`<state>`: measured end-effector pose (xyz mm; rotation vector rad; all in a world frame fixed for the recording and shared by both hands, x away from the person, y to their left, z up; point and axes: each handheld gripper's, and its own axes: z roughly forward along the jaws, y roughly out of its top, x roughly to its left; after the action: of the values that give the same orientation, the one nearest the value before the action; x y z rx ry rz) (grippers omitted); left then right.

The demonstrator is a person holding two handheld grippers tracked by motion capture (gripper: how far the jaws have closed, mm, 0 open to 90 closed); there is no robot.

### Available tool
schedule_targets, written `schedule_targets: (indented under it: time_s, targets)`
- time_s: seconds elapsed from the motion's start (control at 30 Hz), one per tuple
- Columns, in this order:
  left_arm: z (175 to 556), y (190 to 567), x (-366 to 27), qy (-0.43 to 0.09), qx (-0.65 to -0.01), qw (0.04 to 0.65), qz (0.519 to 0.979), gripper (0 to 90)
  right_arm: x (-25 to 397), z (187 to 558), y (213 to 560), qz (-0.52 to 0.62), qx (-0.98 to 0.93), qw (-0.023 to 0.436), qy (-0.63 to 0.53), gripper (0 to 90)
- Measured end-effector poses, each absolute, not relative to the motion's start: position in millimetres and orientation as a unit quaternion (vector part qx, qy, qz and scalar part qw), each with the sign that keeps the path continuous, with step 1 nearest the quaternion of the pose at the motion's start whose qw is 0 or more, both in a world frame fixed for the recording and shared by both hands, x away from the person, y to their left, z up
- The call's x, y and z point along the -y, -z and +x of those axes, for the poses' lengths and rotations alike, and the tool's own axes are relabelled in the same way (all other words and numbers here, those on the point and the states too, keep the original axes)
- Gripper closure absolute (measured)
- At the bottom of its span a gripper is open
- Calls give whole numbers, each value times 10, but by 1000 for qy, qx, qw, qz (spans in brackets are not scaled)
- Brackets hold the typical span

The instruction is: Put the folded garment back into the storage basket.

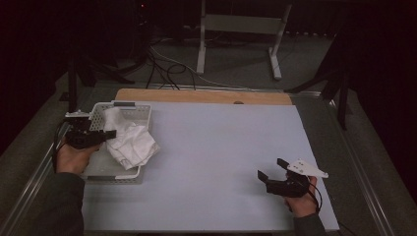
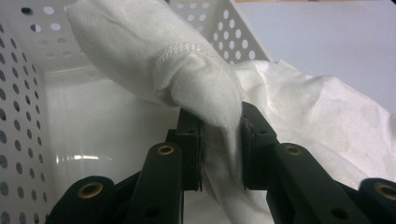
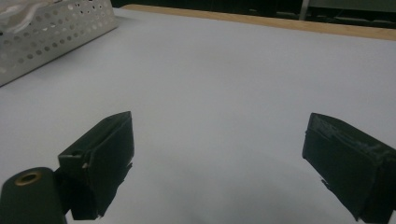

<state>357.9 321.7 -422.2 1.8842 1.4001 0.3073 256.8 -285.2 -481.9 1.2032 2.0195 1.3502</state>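
Observation:
A crumpled white cloth (image 1: pixel 130 140) lies in a white perforated basket (image 1: pixel 129 109) at the table's left and spills over the basket's right rim. My left gripper (image 1: pixel 109 133) reaches over the basket and is shut on a fold of the white cloth (image 2: pixel 196 79), which bulges up between the two jaws of my left gripper (image 2: pixel 219 144). My right gripper (image 1: pixel 271 168) rests near the table's front right, held in a hand, its jaws wide apart. In the right gripper view my right gripper (image 3: pixel 219 158) has only bare table between its black fingers (image 3: pixel 105 149).
The table top (image 1: pixel 221 147) is a pale sheet with a wooden strip (image 1: pixel 196 96) along the far edge. The basket corner (image 3: pixel 56 32) sits far off to the upper left in the right gripper view. Beyond the table stand metal legs (image 1: pixel 201 39) and cables on the floor.

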Motion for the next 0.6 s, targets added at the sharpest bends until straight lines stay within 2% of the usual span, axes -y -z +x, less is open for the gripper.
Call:
schedule_targets:
  time_s: [0.6]
  targets:
    - [3595, 4278, -3216, -138, -537, 362, 749, 739, 2850, 2567, 4819, 434, -728, 214, -486, 92]
